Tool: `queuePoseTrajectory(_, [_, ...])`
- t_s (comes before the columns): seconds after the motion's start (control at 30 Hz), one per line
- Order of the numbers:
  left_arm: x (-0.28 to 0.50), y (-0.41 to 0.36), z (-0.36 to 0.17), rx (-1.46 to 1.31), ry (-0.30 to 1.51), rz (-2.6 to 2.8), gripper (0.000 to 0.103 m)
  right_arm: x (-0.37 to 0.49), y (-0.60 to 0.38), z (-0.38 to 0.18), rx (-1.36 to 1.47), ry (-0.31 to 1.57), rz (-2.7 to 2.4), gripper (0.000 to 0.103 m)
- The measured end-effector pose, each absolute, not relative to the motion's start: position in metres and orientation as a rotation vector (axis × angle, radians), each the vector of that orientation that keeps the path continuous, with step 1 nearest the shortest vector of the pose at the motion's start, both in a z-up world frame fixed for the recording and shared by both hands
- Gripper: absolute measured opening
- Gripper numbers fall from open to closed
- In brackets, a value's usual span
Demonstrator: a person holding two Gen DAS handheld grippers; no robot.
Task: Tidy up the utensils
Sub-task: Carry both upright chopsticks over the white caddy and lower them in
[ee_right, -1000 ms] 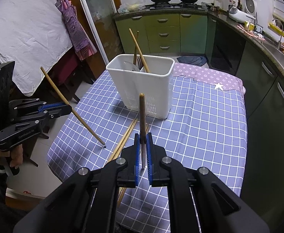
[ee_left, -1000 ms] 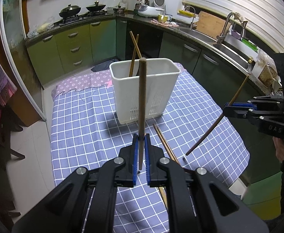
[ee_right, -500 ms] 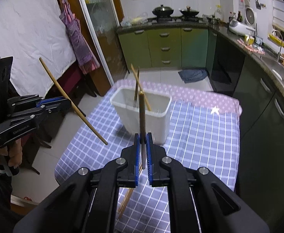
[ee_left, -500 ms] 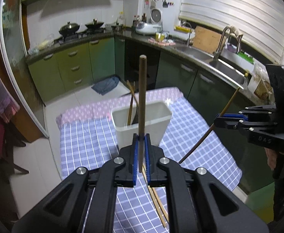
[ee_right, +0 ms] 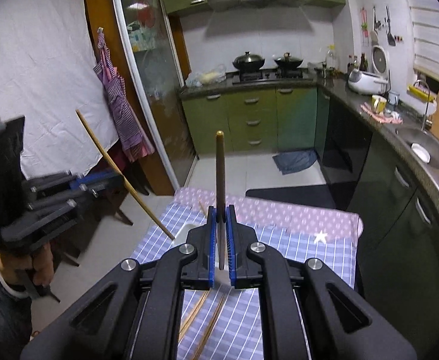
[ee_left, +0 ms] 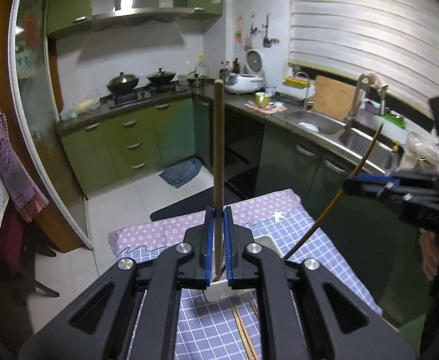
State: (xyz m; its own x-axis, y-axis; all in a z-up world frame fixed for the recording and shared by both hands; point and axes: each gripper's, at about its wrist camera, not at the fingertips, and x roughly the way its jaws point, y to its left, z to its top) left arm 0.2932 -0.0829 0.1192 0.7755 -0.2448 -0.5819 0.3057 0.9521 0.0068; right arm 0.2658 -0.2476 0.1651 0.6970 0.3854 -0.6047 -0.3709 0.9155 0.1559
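My left gripper (ee_left: 218, 214) is shut on a dark brown chopstick (ee_left: 218, 150) that stands upright between its blue pads. My right gripper (ee_right: 221, 219) is likewise shut on a brown chopstick (ee_right: 220, 174). Both are held high above the white utensil holder (ee_left: 266, 241), which is mostly hidden behind the jaws. Its rim (ee_right: 189, 228) peeks out on the left, with a chopstick (ee_right: 202, 207) standing inside. The right gripper (ee_left: 369, 184) with its slanted chopstick (ee_left: 339, 193) shows at the right of the left wrist view. The left gripper (ee_right: 99, 180) and its chopstick (ee_right: 120, 174) show at the left of the right wrist view.
Several loose chopsticks (ee_left: 243, 330) (ee_right: 201, 315) lie on the blue checked tablecloth (ee_left: 333, 270) in front of the holder. Green kitchen cabinets (ee_left: 129, 147), a counter with a sink (ee_left: 315, 121) and a stove with woks (ee_right: 249, 60) surround the table. A hand (ee_right: 39, 270) grips the left tool.
Both grippers have risen with their chopsticks still gripped. The holder and table have sunk low in both views, and the holder is now mostly hidden behind the jaws.
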Motion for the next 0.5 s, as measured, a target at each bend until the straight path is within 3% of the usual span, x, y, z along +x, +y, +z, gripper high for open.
queuePoseTrajectory(0.5, [0.343,-0.088,0.023,0.074,0.837,-0.294,0.007,0.338,-0.22,0.069,0.003,0.873,0.393,0.008])
